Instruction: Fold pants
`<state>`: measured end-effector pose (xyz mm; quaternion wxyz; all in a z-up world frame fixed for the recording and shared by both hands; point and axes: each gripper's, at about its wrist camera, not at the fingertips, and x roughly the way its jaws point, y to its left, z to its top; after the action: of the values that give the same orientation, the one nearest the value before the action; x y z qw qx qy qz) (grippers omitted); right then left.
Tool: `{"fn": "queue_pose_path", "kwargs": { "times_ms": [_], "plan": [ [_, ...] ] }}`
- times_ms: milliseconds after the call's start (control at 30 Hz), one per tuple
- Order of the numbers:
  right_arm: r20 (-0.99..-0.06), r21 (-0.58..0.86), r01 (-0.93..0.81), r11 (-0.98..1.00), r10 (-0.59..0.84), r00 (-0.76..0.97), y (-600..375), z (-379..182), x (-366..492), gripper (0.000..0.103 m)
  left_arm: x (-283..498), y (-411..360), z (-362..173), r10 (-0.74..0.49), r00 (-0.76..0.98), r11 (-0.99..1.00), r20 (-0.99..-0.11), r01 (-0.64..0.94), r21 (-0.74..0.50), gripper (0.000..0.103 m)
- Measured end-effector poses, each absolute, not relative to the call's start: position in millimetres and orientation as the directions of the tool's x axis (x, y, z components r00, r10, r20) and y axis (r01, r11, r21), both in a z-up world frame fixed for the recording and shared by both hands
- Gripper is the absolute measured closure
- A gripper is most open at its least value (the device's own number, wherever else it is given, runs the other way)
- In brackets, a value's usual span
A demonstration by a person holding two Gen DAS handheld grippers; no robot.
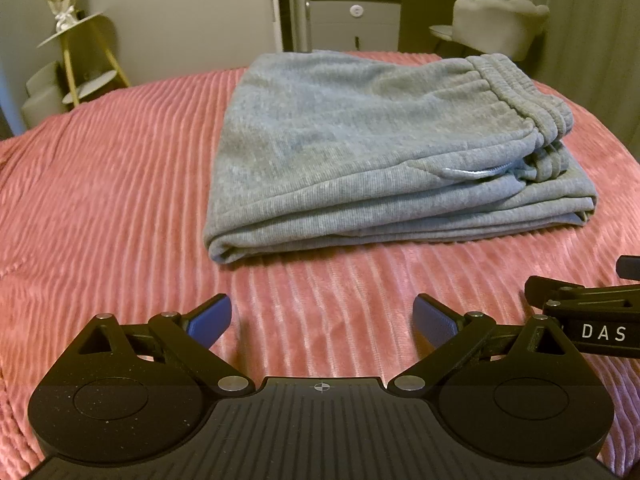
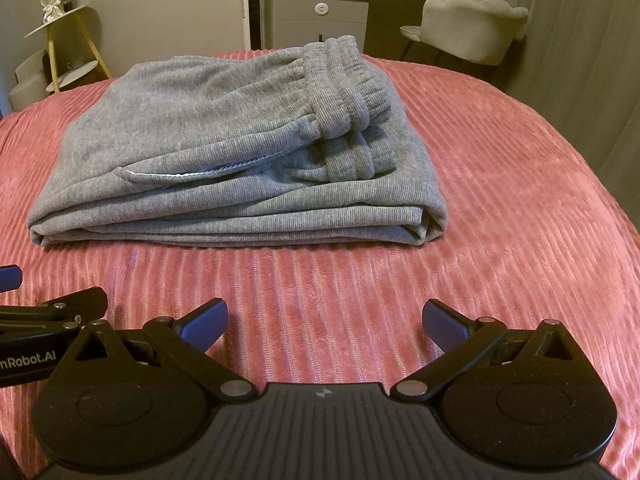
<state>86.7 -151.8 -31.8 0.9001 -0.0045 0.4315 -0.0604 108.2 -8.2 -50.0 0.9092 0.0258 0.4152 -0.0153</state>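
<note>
Pants (image 1: pixel 360 152) sit folded on the pink blanket (image 1: pixel 120 200), and the left gripper (image 1: pixel 322 320) and right gripper (image 2: pixel 324 322) are wide open, holding nothing.

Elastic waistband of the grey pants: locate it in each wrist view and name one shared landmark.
Left wrist: elastic waistband upper right, atop the folded grey pants.
Right wrist: waistband upper centre, on the pants.
Shared landmark: pale scalloped chair beyond the bed.

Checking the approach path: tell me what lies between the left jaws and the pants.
Only bare pink bedspread between the left gripper and the folded pants, in the left wrist view.
</note>
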Motion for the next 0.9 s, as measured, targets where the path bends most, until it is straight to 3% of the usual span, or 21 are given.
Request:
{"fn": "queue_pose_path", "kwargs": {
  "times_ms": [900],
  "plan": [
    [-0.778,-0.062,0.101,0.993,-0.112,0.618,-151.7,-31.8,86.7,0.0,108.3,-8.0,-51.7,-0.011,0.647,0.998,-0.763,0.056,0.033,0.003]
  ]
}}
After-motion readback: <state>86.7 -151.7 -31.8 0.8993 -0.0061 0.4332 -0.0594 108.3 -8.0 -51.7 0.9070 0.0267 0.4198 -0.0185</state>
